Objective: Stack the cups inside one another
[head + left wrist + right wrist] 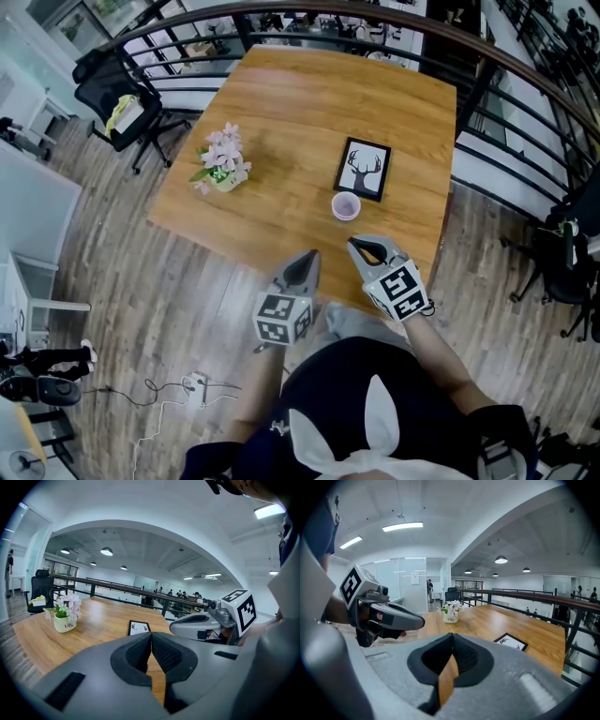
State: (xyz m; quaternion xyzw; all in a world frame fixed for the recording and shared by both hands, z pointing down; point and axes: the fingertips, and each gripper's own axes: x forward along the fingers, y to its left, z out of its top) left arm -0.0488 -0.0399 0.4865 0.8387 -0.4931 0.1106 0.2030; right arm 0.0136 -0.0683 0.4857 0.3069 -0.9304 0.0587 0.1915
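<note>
A small pale pink cup (346,206) stands upright on the wooden table (281,103), just in front of a framed deer picture (363,169). From above I cannot tell whether other cups sit inside it. My left gripper (312,254) hangs shut and empty over the table's near edge, left of and nearer than the cup. The right gripper (355,245) is also shut and empty, a short way in front of the cup. In the left gripper view the jaws (151,637) meet with nothing between them. The right gripper view (451,640) shows the same. Neither gripper view shows the cup.
A white pot of pink flowers (222,161) stands on the table's left part. A black railing (487,66) runs behind and to the right of the table. An office chair (117,94) stands at the far left, and cables (192,384) lie on the floor.
</note>
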